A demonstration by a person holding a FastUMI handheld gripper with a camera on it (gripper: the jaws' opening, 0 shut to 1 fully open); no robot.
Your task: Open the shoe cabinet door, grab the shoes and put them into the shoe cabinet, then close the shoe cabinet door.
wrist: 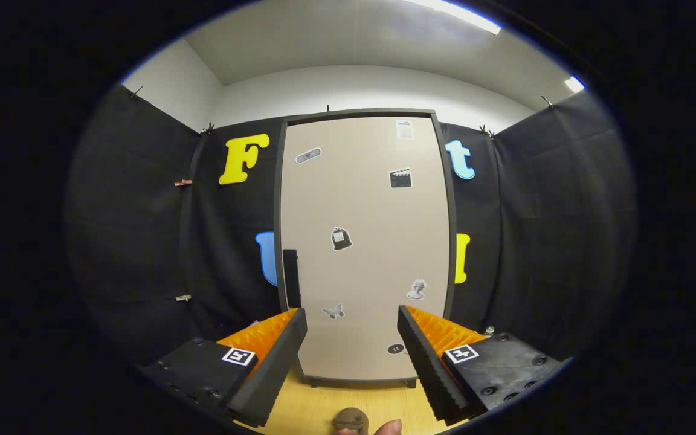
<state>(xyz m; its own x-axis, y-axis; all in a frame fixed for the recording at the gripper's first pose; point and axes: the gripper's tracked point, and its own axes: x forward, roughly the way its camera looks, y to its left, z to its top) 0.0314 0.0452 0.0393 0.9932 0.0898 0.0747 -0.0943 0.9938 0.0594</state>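
A tall beige shoe cabinet with a dark frame stands straight ahead on the wooden floor, its door shut. Several small stickers dot the door. A dark vertical handle sits on the door's left edge, just above my left fingertip. My gripper is open, its fingers spread wide with nothing between them, pointing at the lower part of the door from a short distance. A small brown object, maybe part of a shoe, shows on the floor below the fingers; I cannot tell what it is.
Black cloth walls close in the booth on both sides of the cabinet. Light wooden floor runs from the fingers to the cabinet's base. A fingertip of a person shows beside the brown object.
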